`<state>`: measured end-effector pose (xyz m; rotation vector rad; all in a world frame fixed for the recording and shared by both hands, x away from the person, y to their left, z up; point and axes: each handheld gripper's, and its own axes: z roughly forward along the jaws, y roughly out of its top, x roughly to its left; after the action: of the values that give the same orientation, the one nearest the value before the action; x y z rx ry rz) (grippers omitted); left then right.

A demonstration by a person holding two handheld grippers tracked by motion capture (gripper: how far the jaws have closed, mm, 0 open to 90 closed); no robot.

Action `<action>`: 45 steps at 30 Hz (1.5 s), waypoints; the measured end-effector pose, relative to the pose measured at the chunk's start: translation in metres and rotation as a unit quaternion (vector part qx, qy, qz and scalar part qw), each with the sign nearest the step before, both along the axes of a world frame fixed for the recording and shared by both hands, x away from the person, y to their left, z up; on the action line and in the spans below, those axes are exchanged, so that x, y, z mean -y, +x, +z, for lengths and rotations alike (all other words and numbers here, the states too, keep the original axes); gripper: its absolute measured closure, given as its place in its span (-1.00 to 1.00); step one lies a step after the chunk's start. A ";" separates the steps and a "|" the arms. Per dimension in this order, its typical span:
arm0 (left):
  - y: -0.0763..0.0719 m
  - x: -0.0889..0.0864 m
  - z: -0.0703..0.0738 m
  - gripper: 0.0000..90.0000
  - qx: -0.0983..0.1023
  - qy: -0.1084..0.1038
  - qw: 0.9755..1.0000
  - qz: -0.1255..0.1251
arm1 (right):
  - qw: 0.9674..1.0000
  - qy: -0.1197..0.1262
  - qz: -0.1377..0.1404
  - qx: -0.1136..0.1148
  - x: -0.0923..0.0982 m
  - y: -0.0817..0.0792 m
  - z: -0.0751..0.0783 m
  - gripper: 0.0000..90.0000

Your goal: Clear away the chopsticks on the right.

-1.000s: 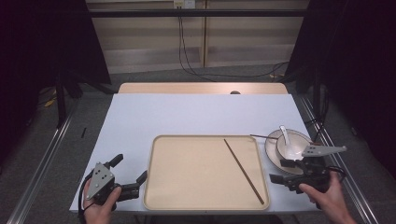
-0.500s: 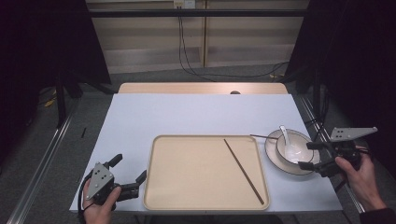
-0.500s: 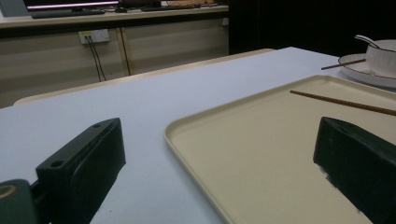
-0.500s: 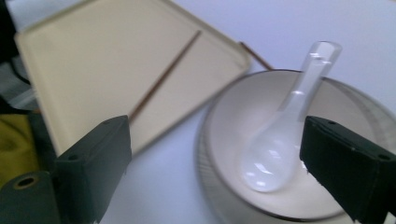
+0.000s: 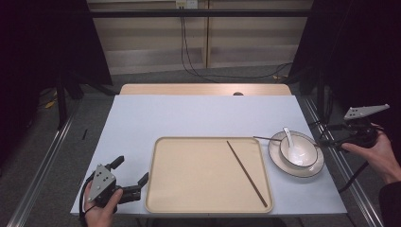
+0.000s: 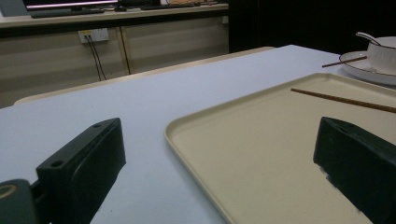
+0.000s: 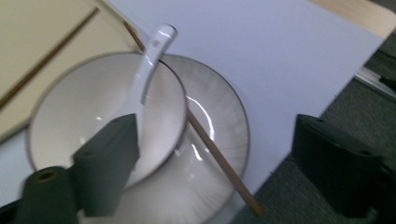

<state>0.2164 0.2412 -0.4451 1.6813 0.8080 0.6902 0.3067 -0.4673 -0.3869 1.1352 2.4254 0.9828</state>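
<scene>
The right gripper [image 5: 326, 141] is hanging past the right edge of the table [image 5: 198, 118], just beside the plate [image 5: 312, 166], and its jaws are standing apart with nothing between them — they have just been closing a little. In the right gripper view the white bowl [image 7: 70, 112] is sitting on this plate [image 7: 219, 126], a white spoon [image 7: 149, 60] is leaning in the bowl with its handle over the rim, and one chopstick [image 7: 210, 149] is lying across the plate under the bowl's edge. The second chopstick [image 5: 246, 174] is lying slanted on the beige tray [image 5: 189, 189] in the middle of the table, near its right side. The left gripper [image 5: 131, 179] is resting at the near left corner of the table, just beside the tray's left rim; its jaws are wide apart and are holding nothing — one is showing over the tray [image 6: 243, 154], the other over the bare table.
</scene>
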 end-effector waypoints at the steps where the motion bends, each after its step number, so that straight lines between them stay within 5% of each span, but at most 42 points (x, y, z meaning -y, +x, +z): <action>1: 0.000 0.000 0.000 -0.95 -0.001 -0.001 1.000 0.000 | 1.000 -0.014 -0.010 -0.004 0.002 0.004 -0.003 -0.48; 5: 0.001 0.000 0.000 -0.95 -0.003 0.001 1.000 0.001 | 0.998 -0.054 0.029 -0.021 0.003 0.016 -0.015 -0.02; 9: 0.000 -0.001 0.000 -0.95 0.001 0.001 1.000 0.005 | 0.997 -0.052 0.056 -0.024 0.006 0.025 -0.024 0.18; 15: 0.000 -0.001 0.000 -0.95 0.002 0.002 1.000 0.001 | 0.990 -0.087 0.106 -0.036 0.000 0.029 -0.035 0.50; 16: 0.000 -0.001 0.000 -0.95 0.003 0.001 1.000 0.002 | 0.987 -0.098 0.125 -0.035 -0.004 0.030 -0.037 0.53; 28: 0.000 -0.001 0.000 -0.96 0.000 -0.005 1.000 0.004 | 0.979 -0.128 0.147 -0.060 -0.016 0.036 -0.048 0.67; 45: -0.001 -0.002 0.000 -0.96 0.000 -0.006 1.000 0.004 | 0.973 -0.144 0.169 -0.061 -0.019 0.039 -0.050 0.89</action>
<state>0.2157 0.2431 -0.4452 1.6678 0.8174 0.6904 0.3454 -0.4478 -0.4372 0.7190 2.8075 0.6283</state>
